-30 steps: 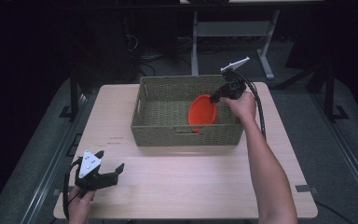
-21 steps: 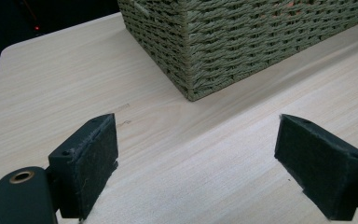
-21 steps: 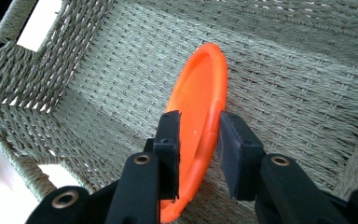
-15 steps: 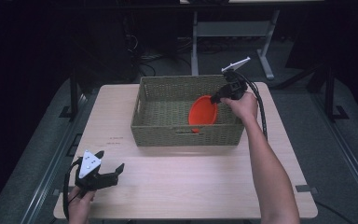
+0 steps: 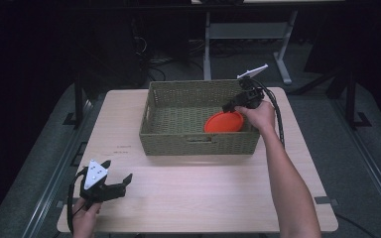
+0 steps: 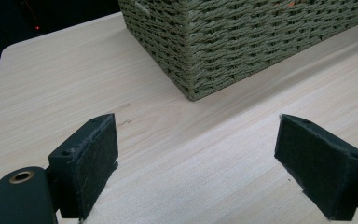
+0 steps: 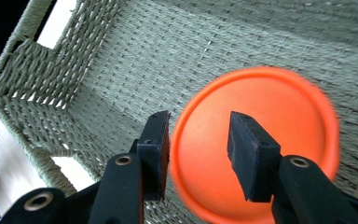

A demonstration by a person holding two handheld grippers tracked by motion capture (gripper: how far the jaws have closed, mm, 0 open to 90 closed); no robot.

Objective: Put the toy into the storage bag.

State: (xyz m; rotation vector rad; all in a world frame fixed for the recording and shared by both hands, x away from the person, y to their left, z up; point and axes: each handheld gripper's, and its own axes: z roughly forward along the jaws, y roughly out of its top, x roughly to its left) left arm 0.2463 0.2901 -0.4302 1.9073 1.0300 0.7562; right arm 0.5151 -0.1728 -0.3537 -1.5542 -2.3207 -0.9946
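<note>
An orange plate (image 5: pixel 223 122) lies in the right front part of a woven green basket (image 5: pixel 178 144) at the middle of the table. My right gripper (image 5: pixel 233 105) hangs over the basket's right side, just above the plate. In the right gripper view the jaws stand open around nothing, with the plate (image 7: pixel 284 107), slightly blurred, below my right gripper (image 7: pixel 198 135) on the basket floor (image 7: pixel 98 60). My left gripper (image 5: pixel 117 170) rests open at the table's front left corner. In its own view my left gripper (image 6: pixel 196 140) faces the basket's corner (image 6: pixel 242 37) across bare wood.
The light wooden table (image 5: pixel 203 198) has free room in front of and left of the basket. A metal stand (image 5: pixel 248 32) and cables sit on the dark floor behind the table. The right forearm (image 5: pixel 287 178) crosses the table's right side.
The plate was tilted up in my right gripper; now it has dropped flatter into the basket and the right jaws have opened. The left gripper has not moved.
</note>
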